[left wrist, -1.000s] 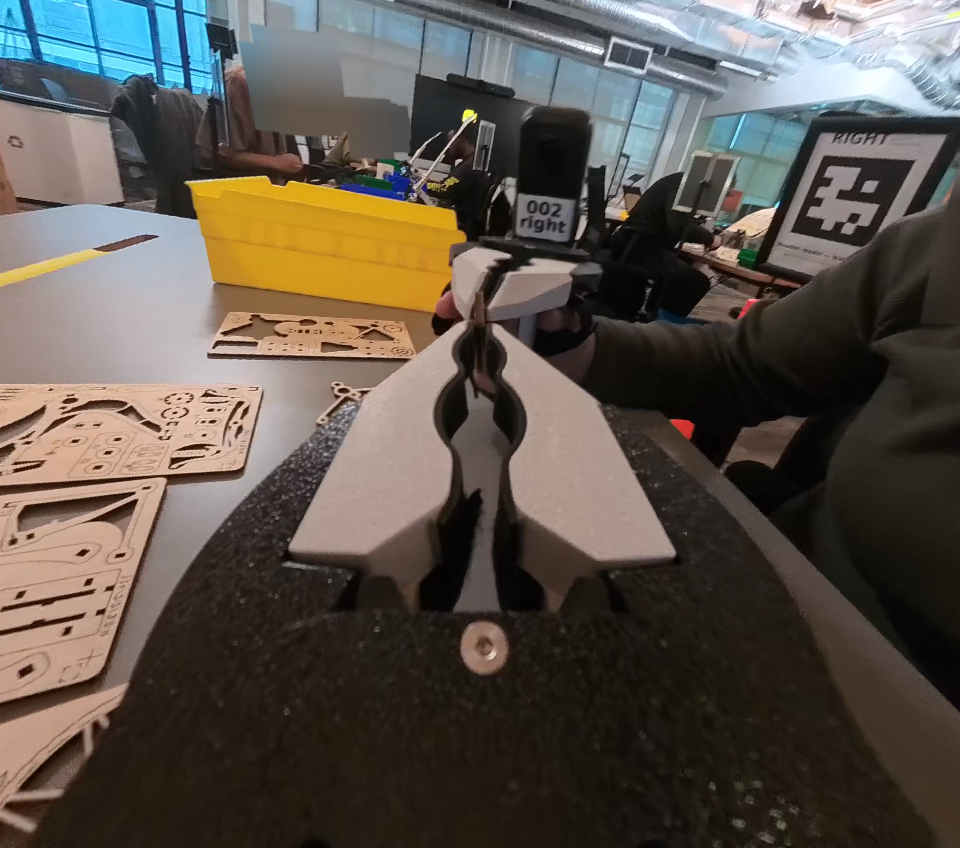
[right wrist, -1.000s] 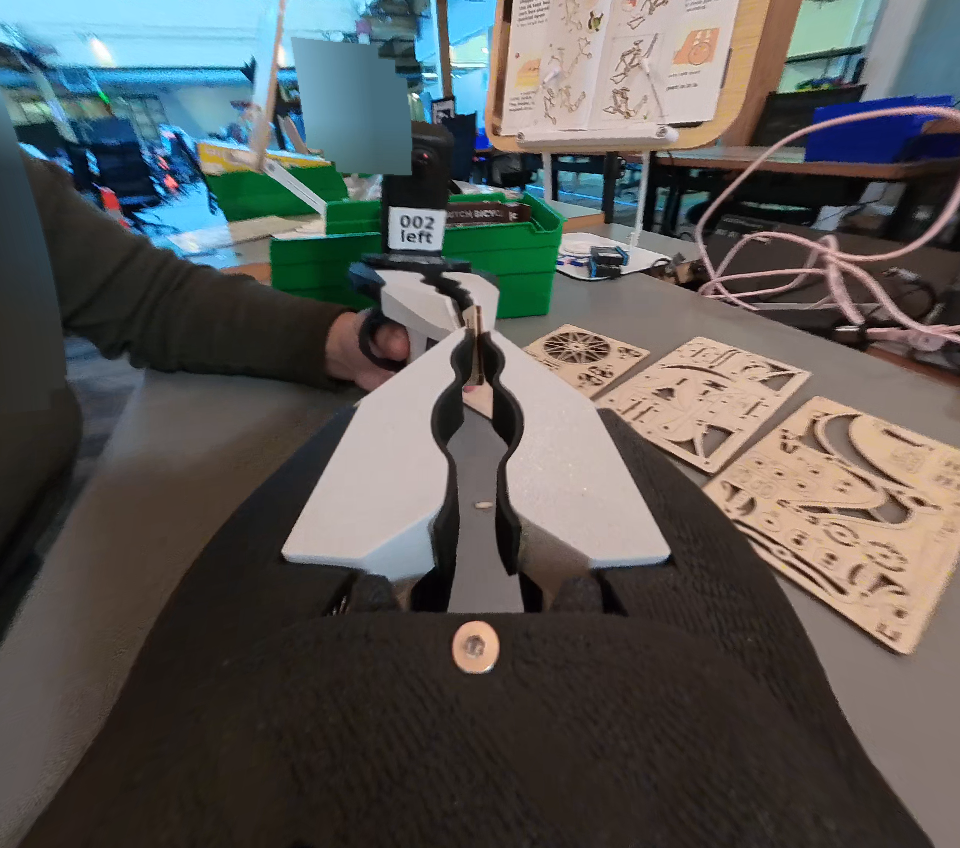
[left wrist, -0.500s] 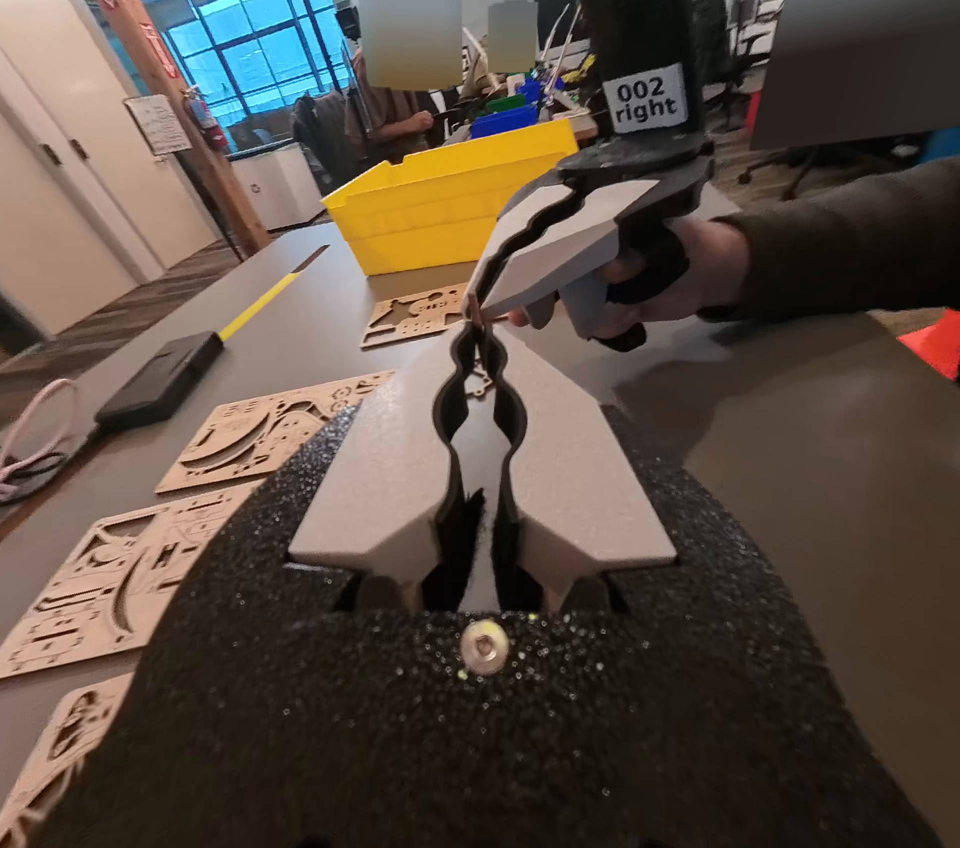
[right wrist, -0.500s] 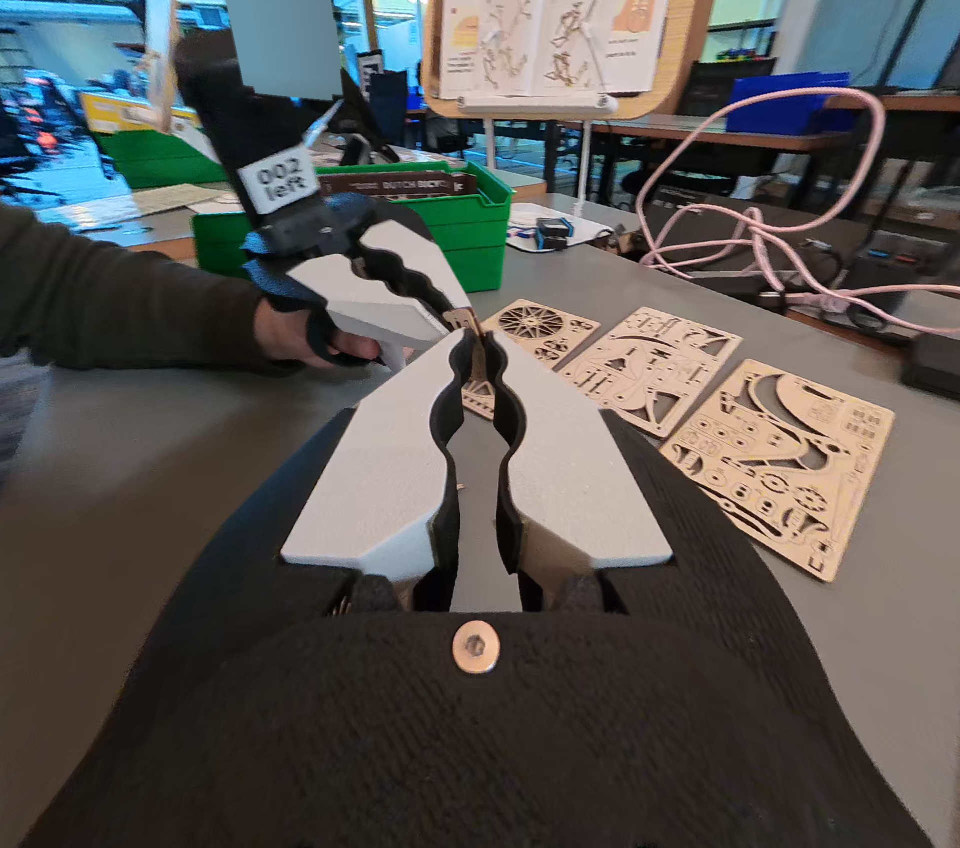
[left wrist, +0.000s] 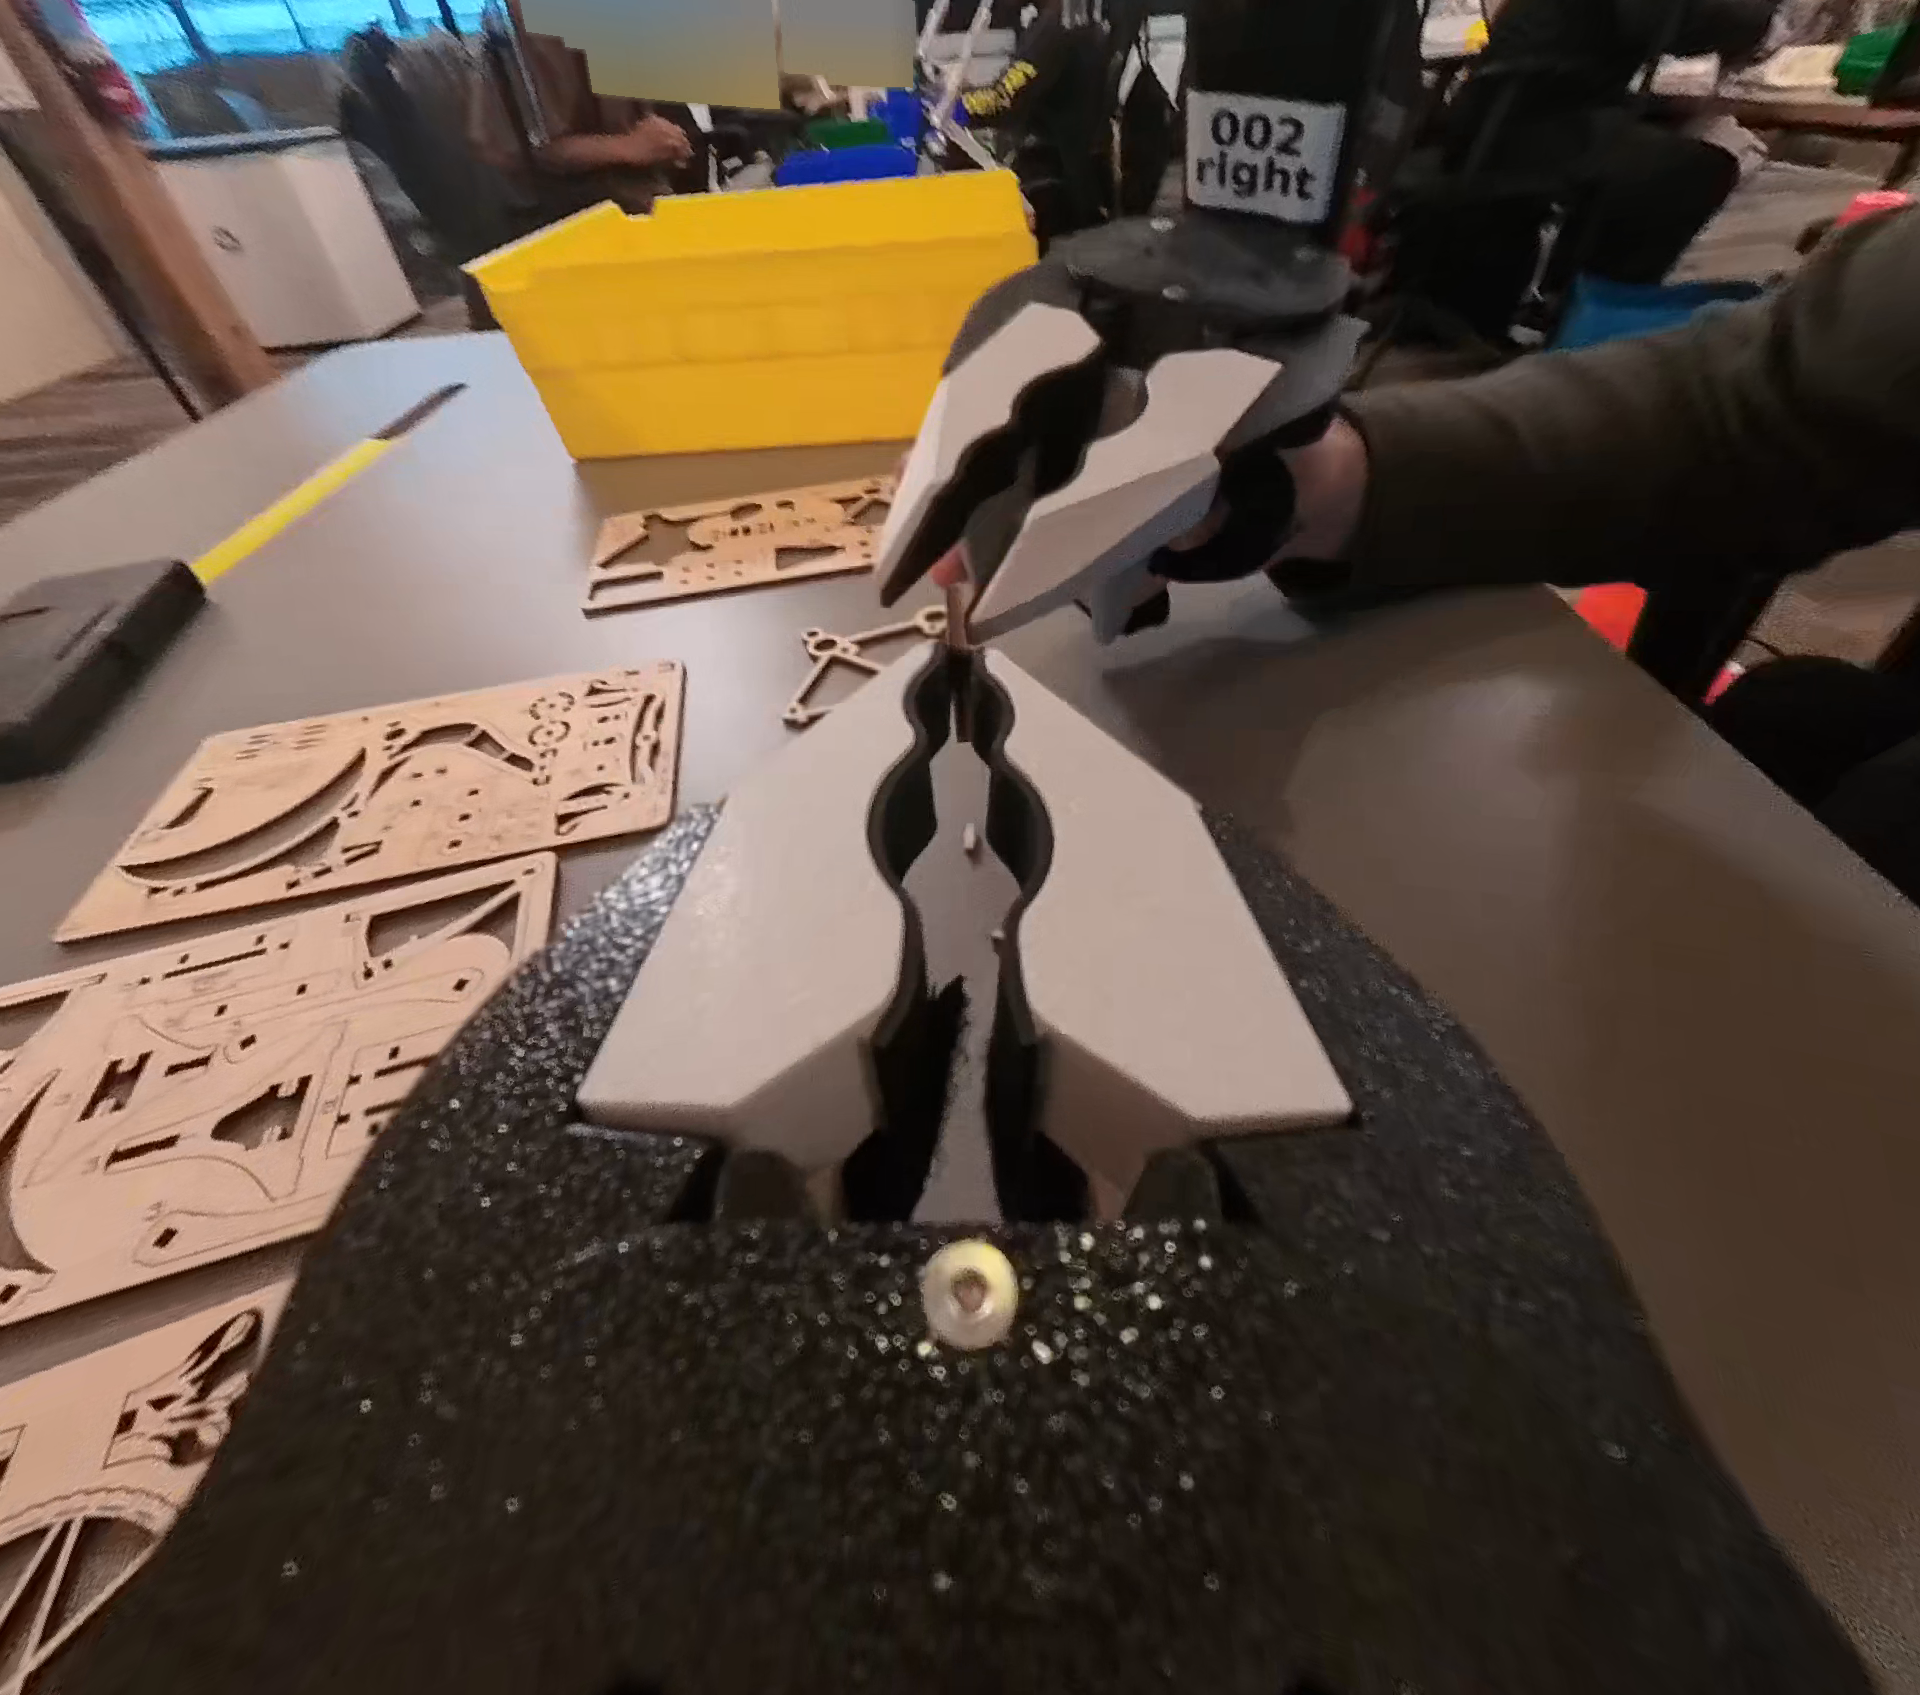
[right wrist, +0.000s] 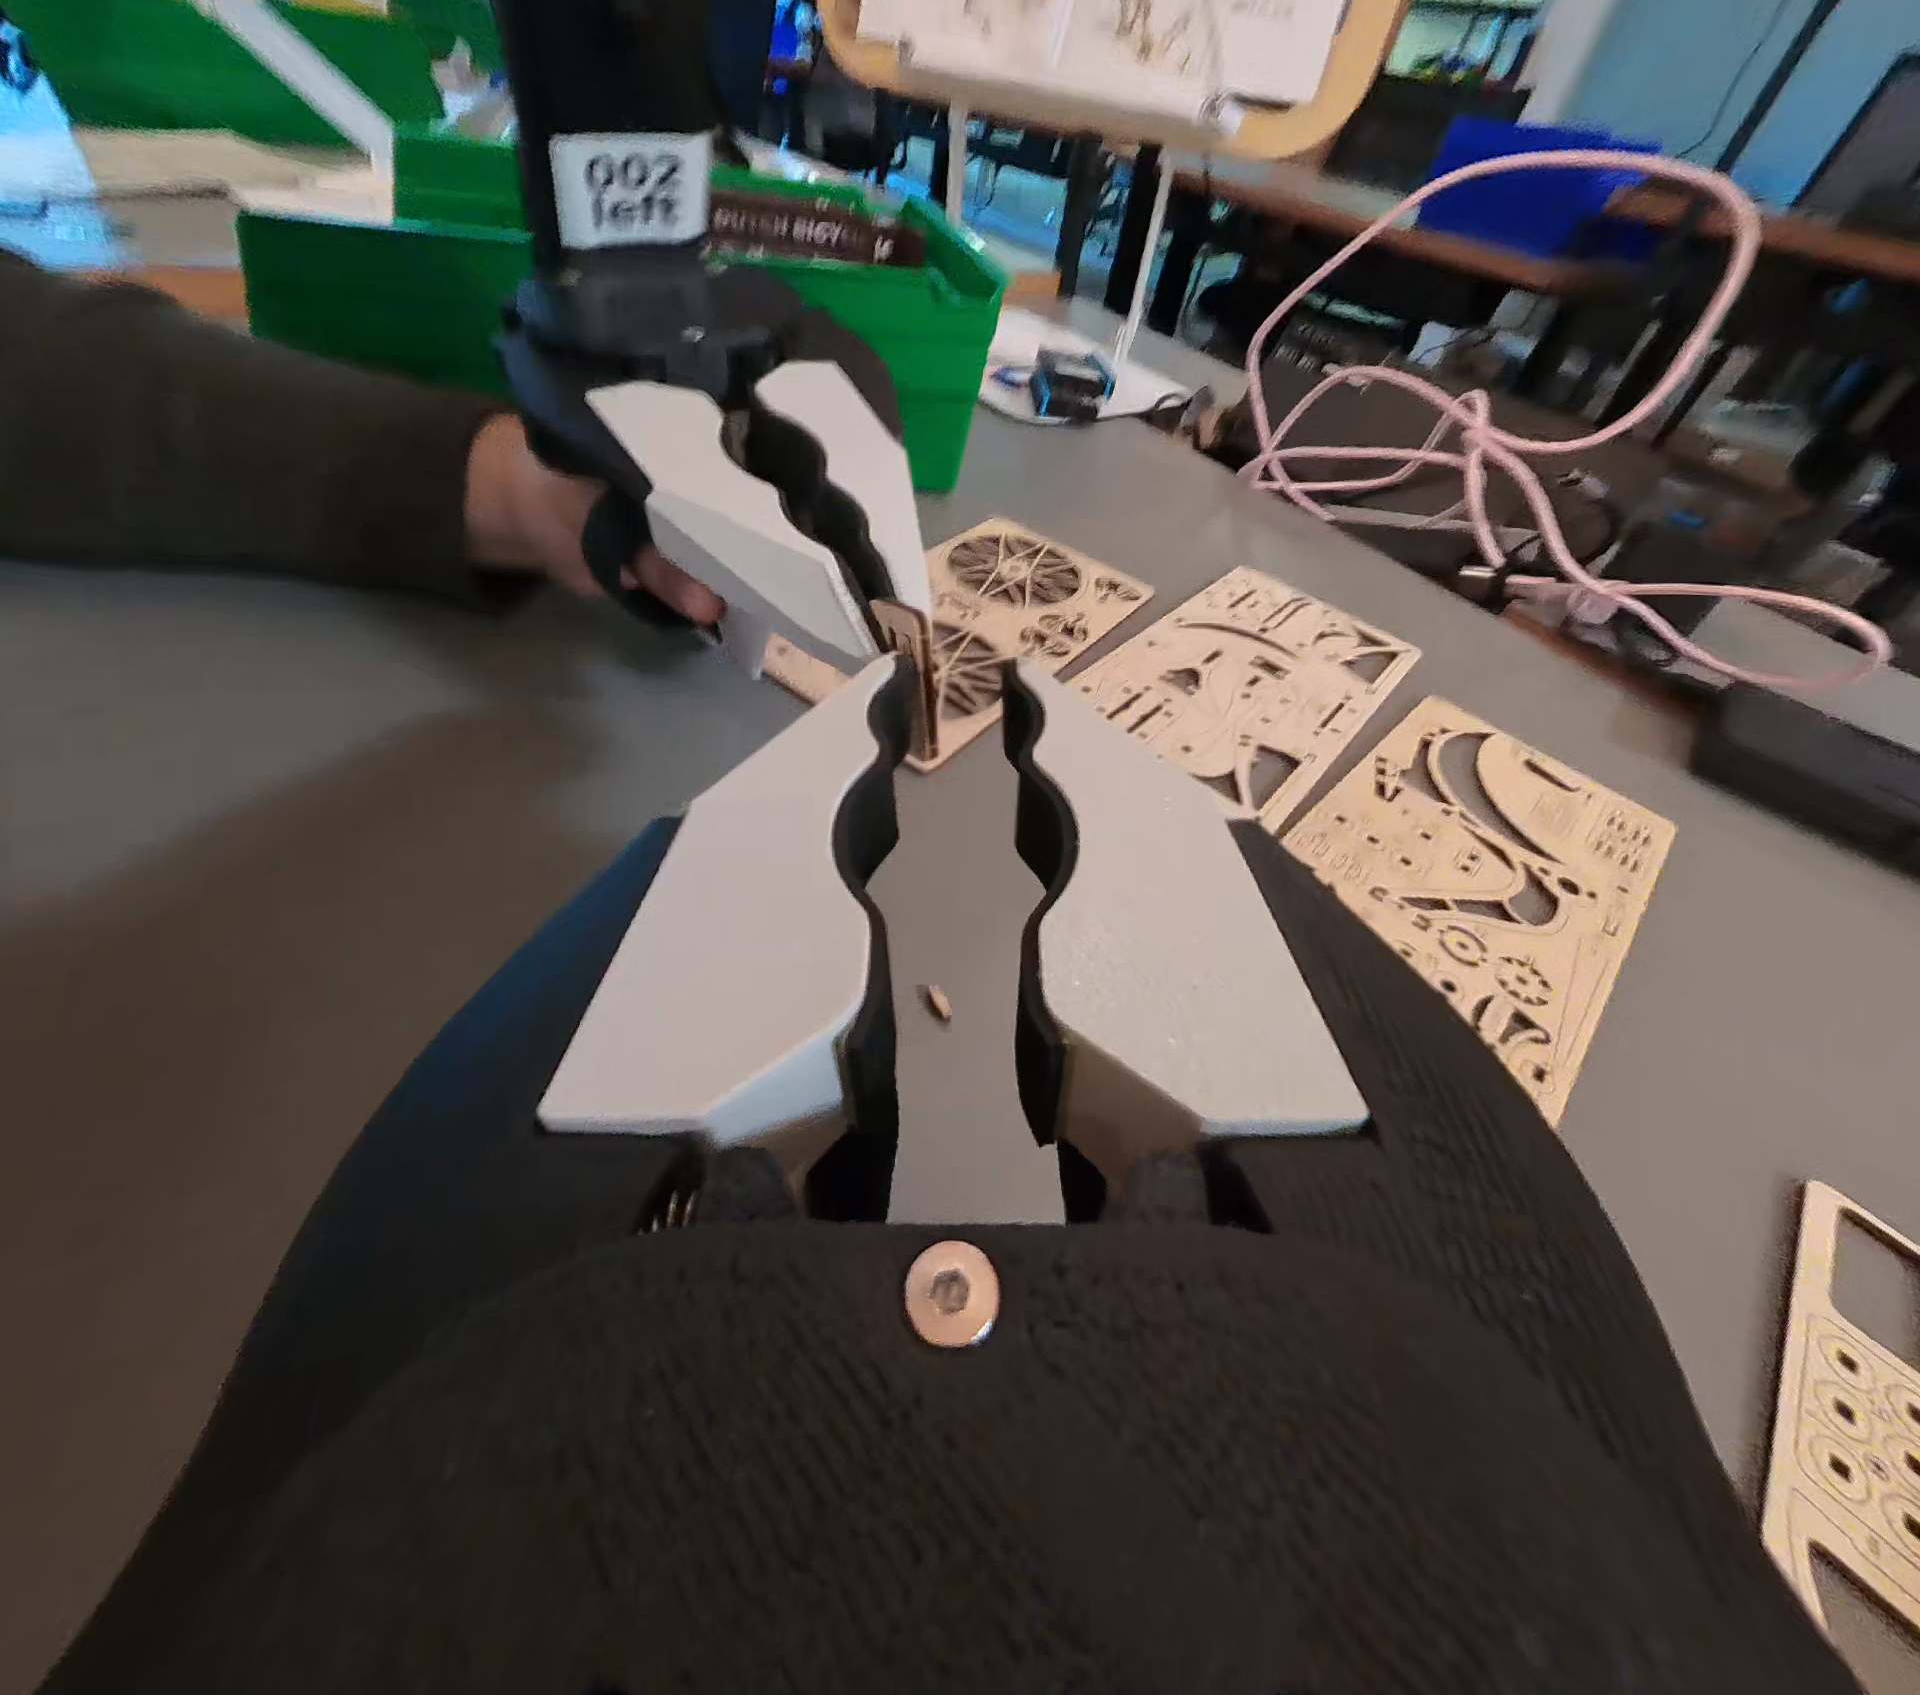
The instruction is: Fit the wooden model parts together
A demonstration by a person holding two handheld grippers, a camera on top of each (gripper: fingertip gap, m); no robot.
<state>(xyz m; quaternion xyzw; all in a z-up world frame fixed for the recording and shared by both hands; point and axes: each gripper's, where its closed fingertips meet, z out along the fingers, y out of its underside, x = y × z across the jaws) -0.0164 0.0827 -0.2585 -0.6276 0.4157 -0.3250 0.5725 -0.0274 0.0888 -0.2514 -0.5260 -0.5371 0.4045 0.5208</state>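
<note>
Left tongs (left wrist: 961, 663): fingers pressed together on a thin wooden piece (left wrist: 957, 689), which stands upright at their very tips.
Right tongs (right wrist: 951, 689): fingers spread, a clear gap at the tips; the same wooden piece (right wrist: 914, 689) sits against the left finger's inner face, clear of the right one.
Meeting point: both pairs face each other tip to tip above the grey table (left wrist: 1455, 814).
Loose frame part (left wrist: 852, 669): flat on the table just beyond the left tongs' tips.
Cut-out wooden sheets (left wrist: 395, 783): flat, left of the left tongs; more sheets (right wrist: 1247, 689) right of the right tongs.
Yellow bin (left wrist: 758, 326): well beyond the left tongs.
</note>
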